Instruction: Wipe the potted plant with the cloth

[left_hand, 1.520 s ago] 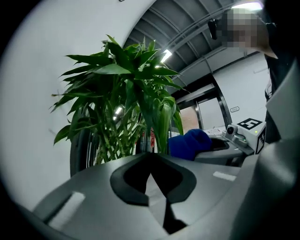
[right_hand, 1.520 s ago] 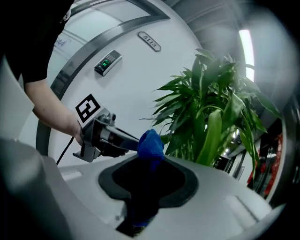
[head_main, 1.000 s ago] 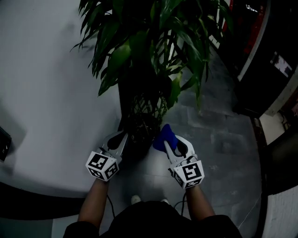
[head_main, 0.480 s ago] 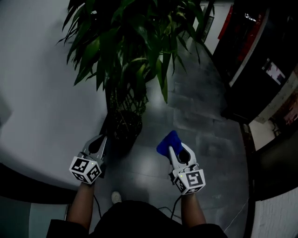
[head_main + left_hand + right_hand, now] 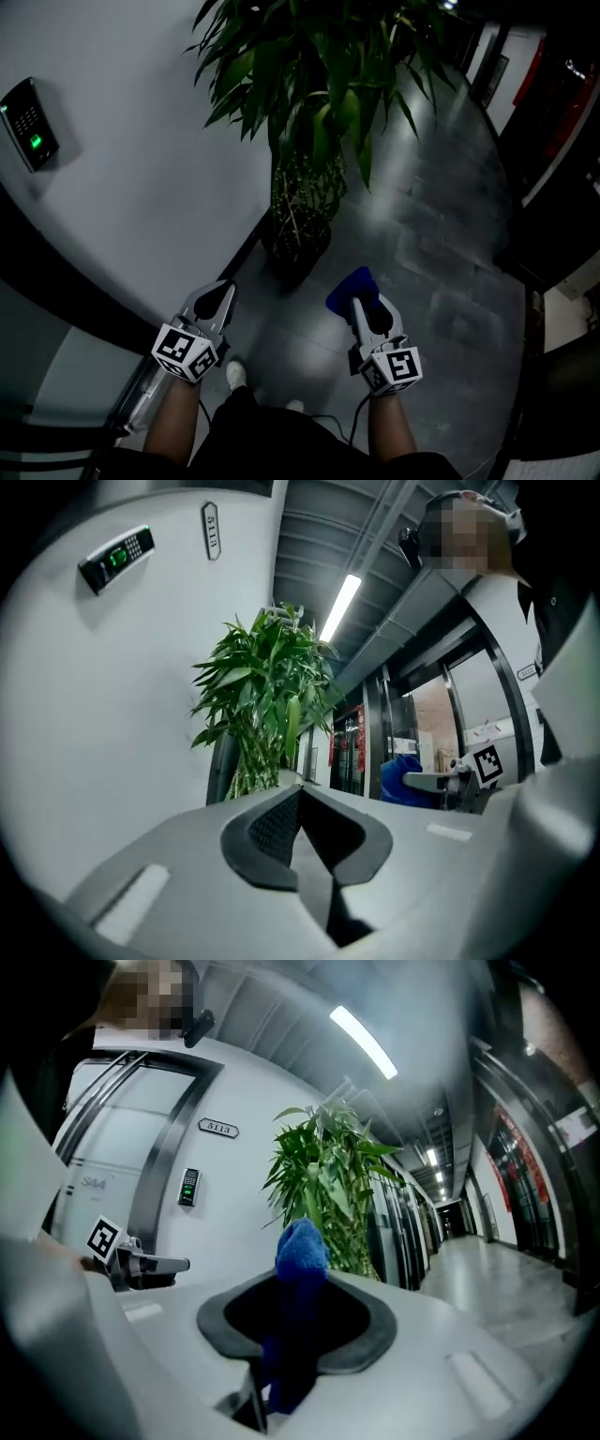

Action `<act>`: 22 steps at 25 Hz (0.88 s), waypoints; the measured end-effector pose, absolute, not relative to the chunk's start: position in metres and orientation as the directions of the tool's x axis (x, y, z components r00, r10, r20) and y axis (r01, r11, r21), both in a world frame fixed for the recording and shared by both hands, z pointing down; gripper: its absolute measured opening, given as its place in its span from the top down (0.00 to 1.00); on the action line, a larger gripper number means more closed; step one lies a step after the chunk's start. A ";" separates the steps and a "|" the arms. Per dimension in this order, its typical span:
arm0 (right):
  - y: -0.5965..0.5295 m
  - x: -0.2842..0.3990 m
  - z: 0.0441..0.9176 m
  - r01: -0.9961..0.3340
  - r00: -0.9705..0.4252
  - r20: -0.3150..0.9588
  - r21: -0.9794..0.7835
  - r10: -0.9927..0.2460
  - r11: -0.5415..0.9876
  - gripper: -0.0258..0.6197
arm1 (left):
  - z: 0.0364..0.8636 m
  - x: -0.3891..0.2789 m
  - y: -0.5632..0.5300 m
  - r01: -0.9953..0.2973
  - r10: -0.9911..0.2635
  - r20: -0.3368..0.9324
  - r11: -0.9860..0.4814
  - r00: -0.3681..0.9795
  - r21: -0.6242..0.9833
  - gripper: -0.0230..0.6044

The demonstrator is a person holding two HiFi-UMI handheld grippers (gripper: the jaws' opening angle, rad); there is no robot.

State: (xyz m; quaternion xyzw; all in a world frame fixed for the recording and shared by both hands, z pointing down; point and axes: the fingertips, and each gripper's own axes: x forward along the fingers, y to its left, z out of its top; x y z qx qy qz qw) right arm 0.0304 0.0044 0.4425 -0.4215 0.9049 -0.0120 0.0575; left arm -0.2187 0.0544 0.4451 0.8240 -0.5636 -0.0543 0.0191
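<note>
the right gripper [image 5: 364, 305] clamps the cloth [image 5: 352, 286]; the left gripper [image 5: 217, 297] is closed and empty. best to stroke the plant [image 5: 309, 84] gently, leaf by leaf, base to tip.

Item 1: door plate [image 5: 217, 1128], reads 5113, on the white wall [image 5: 239, 1204] up and left of your right gripper [image 5: 298, 1321], above the keypad [image 5: 189, 1187]. Keypad digits: too small for you to read.

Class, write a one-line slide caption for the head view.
Right gripper clamps a blue cloth short of the potted plant; left gripper empty.
</note>
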 end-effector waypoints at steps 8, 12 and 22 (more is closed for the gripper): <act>0.022 0.020 0.434 -0.746 -0.655 -0.098 -0.067 -0.749 0.662 0.80 | 0.434 -0.255 0.084 -0.947 -0.952 -0.093 -0.300 0.290 0.114 0.95; 0.041 0.018 0.433 -0.756 -0.640 -0.086 -0.107 -0.763 0.646 0.80 | 0.438 -0.260 0.085 -0.937 -0.945 -0.068 -0.327 0.321 0.125 0.95; 0.040 0.022 0.426 -0.822 -0.557 -0.108 -0.068 -0.823 0.566 0.80 | 0.440 -0.271 0.071 -0.918 -0.923 -0.089 -0.382 0.373 0.108 0.95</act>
